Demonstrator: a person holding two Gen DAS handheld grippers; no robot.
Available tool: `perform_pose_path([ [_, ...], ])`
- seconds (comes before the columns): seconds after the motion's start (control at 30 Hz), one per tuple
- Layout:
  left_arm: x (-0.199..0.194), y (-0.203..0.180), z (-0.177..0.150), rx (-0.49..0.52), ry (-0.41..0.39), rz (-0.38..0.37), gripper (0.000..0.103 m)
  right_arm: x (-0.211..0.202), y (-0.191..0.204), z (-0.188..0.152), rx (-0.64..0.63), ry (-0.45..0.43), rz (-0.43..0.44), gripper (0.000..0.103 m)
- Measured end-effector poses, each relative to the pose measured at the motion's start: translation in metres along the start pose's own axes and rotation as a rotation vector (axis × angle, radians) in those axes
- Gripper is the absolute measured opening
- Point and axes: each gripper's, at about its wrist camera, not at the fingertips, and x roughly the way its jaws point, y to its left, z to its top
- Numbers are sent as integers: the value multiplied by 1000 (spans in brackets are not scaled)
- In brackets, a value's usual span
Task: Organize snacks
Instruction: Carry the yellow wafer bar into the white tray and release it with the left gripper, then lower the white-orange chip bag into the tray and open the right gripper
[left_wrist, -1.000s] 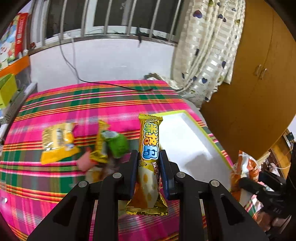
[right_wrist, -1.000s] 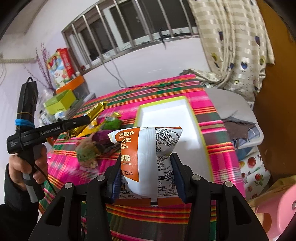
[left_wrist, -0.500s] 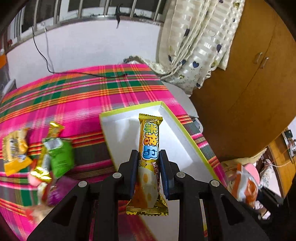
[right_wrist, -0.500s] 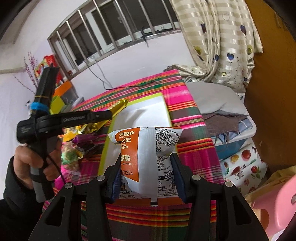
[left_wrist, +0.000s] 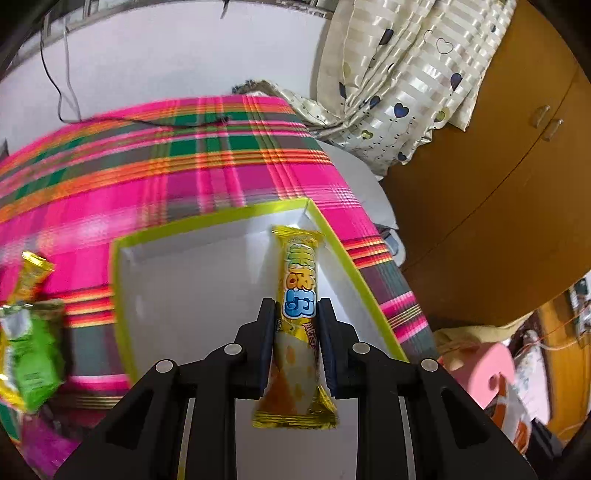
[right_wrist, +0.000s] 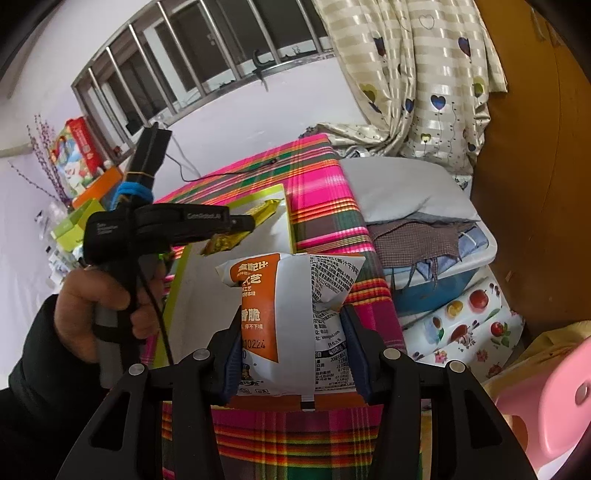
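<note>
A bed or table covered in a bright pink, green and orange plaid cloth (left_wrist: 207, 173) holds a shallow white tray with a lime-green rim (left_wrist: 340, 254). The left gripper (left_wrist: 295, 314) is clenched on a long yellow snack bar (left_wrist: 297, 295), held above the right side of the tray with its far end pointing toward the far right corner. The right gripper (right_wrist: 291, 325) is clenched on a white and orange snack bag (right_wrist: 284, 295), which hangs near the tray's near right edge, seemingly outside it. In the right wrist view, the person's left hand (right_wrist: 99, 299) can be seen gripping the left tool's handle over the tray. More snacks, including a green packet (left_wrist: 35, 350), lie on the cloth to the left of the tray. The tray looks bare inside, so sorting appears to be at an early stage. The bar sits very close to the right rim; if let go here it could catch the edge and tip onto the cloth. The puffy bag could slip, or burst if squeezed harder. With both tools converging on the tray, they could also knock into each other.
</note>
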Motion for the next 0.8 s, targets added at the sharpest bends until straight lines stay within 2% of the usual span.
perform_pose_path([
  [0.07,8,1,0,-15,31,-46,25,2,-1,0,1,6,-2,46],
  [0.17,11,3,-2,-37,60,-136,35,4,-1,1,2,10,-4,46],
  [0.3,-3,5,-7,-30,27,-179,36,6,0,1,1,13,-4,46],
  [0.5,-16,2,-15,16,32,-178,36,8,3,1,-12,21,-4,46],
  [0.8,-90,18,-39,51,-131,-131,36,16,20,4,-50,27,19,46],
])
